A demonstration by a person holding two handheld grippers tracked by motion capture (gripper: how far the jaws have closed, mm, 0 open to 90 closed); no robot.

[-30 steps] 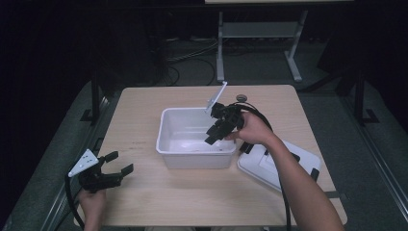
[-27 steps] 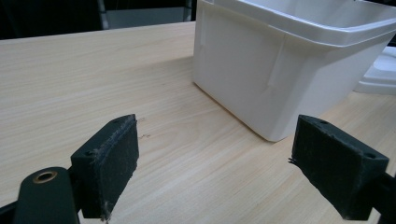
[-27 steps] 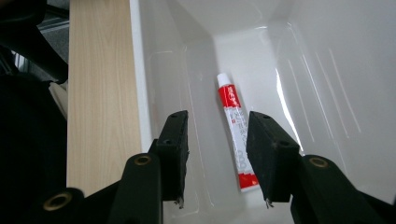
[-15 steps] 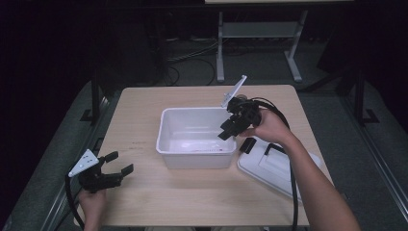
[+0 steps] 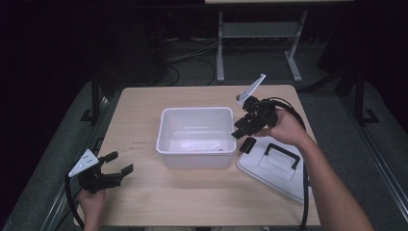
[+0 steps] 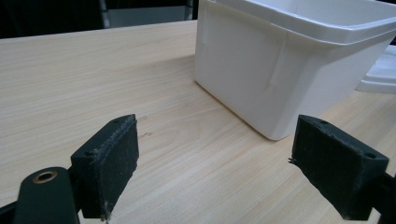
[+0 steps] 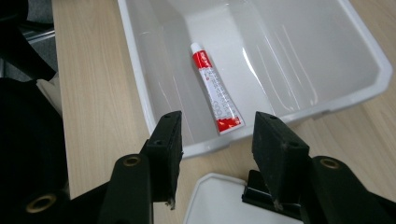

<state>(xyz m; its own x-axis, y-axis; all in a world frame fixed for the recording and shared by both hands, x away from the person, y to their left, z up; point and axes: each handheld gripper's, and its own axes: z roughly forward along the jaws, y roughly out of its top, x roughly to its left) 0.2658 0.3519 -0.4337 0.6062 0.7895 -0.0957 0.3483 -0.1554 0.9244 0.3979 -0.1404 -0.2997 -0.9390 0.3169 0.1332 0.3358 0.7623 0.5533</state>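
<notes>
At the worktop's near left corner the left tongs (image 5: 115, 163) rest low with their jaws wide and empty, pointing at the outer wall of the white tub (image 6: 280, 70). They are best kept parked there, well clear of the middle.

The tub (image 5: 166, 139) stands in the middle of the worktop, and a red-and-white tube (image 7: 215, 95) lies flat on its floor, nearer one side wall, untouched.

Beyond the tub's right side, the right tongs (image 5: 243, 137) hang above the worktop, over the gap between tub and lid (image 5: 260, 171). Their jaws have just been opening and now stand about half apart with nothing between them. The white lid with its black handle (image 5: 279, 155) lies flat near the right edge, just beside the tub.

The step in hand looks like fetching the lid to close the tub. To do it well, bring the right tongs straight down over the handle, straddle its bar squarely, and close firmly before lifting, so the lid stays level and does not swing against the tub's rim.
</notes>
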